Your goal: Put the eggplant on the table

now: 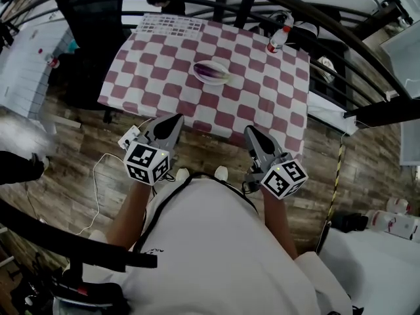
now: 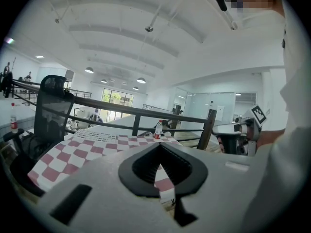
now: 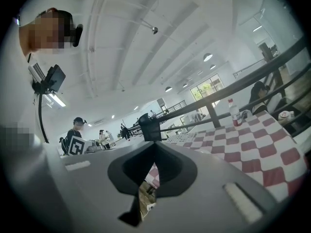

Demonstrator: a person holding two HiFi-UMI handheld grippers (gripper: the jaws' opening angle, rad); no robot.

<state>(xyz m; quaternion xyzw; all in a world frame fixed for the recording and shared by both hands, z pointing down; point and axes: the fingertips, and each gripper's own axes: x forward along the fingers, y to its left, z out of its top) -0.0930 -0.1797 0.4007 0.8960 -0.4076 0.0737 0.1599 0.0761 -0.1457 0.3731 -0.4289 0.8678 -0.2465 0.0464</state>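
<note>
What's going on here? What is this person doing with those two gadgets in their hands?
A person stands at a table covered with a red-and-white checked cloth and holds a tool in each hand. The left gripper and the right gripper are both shut and empty, and sit near the table's front edge. An eggplant lies on a white plate mid-table, untouched. A bottle stands at the far right corner.

White shirt [image 1: 216, 241], a thin black cord [image 1: 156, 210] looping across the front. Left gripper [image 1: 174, 118] and right gripper [image 1: 251, 132]: grey bodies, dark tapered fingers [image 1: 167, 128]. Each carries a white cube [image 1: 147, 162] printed with black square markers.
</note>
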